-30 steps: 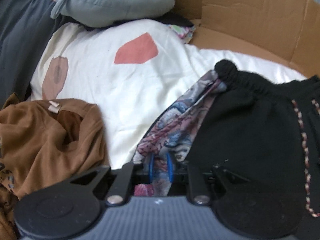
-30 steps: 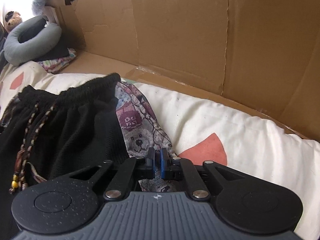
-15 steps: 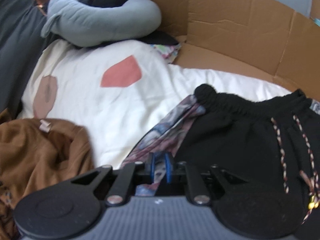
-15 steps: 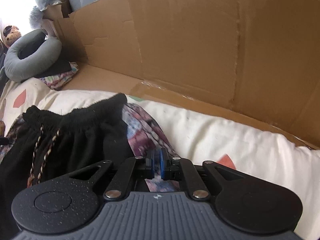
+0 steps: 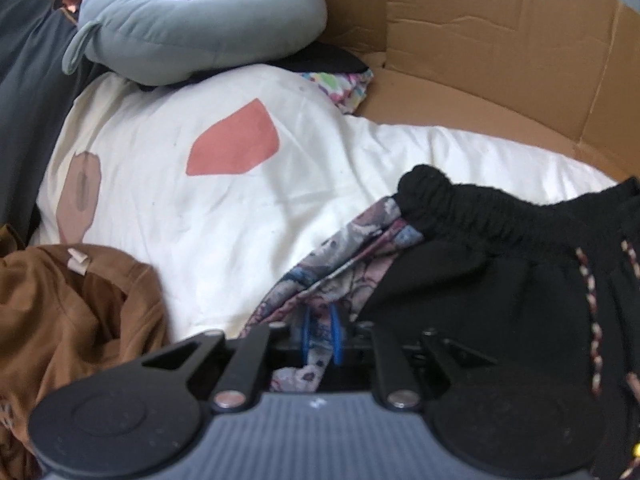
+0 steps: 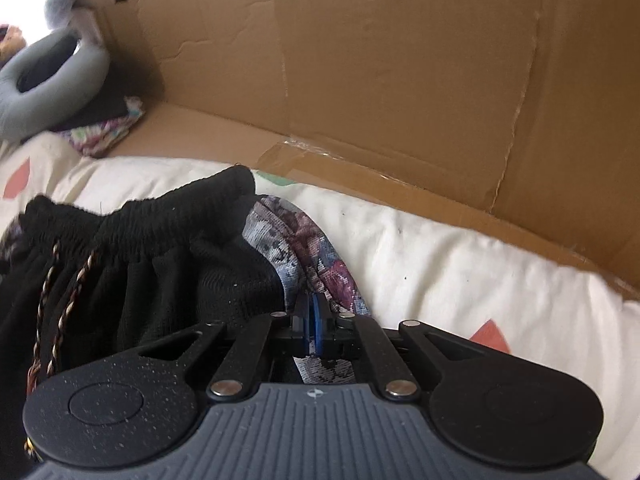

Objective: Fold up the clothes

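Left wrist view: my left gripper (image 5: 320, 334) is clamped on the patterned edge of the black drawstring shorts (image 5: 500, 280) lying on the white duvet (image 5: 320, 168). My right gripper (image 6: 310, 322) pinches the opposite patterned edge (image 6: 308, 256). I'd keep both edges taut and level so the fold lands square.

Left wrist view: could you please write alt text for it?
The left gripper is shut on the patterned edge of a black drawstring garment lying on a cream duvet. A brown garment lies left, a grey neck pillow and cardboard wall behind.
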`<state>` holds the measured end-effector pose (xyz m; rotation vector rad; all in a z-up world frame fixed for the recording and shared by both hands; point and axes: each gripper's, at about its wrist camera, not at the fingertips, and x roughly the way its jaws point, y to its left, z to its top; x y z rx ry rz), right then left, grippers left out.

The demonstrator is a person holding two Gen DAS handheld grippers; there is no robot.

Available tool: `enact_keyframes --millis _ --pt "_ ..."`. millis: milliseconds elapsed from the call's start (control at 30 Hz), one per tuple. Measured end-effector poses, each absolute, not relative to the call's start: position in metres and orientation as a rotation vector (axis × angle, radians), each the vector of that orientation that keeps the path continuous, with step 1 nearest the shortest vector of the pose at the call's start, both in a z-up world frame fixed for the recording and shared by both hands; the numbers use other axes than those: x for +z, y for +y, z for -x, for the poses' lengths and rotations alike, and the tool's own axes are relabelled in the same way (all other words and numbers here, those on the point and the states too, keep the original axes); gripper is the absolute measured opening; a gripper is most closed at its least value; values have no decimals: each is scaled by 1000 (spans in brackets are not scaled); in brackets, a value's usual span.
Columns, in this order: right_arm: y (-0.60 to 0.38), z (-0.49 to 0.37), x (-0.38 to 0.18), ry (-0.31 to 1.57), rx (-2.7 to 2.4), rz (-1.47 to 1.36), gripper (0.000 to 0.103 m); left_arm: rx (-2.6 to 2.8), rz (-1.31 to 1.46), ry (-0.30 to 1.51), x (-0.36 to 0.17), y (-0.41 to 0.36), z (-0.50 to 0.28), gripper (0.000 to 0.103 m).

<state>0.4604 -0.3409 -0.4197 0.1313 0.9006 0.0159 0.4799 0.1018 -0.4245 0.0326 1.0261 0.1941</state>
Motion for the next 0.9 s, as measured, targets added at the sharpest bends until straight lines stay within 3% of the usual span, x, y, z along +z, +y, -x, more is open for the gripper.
enact_keyframes --millis 333,567,900 --pt "-348 -441 -392 782 91 -222 6 119 0 975 -404 106 -452 20" --pt "-331 -447 -422 929 105 -181 7 118 72 953 -397 127 -414 24" --pt "-335 -427 -399 911 142 -183 7 219 172 933 -380 166 -331 28"
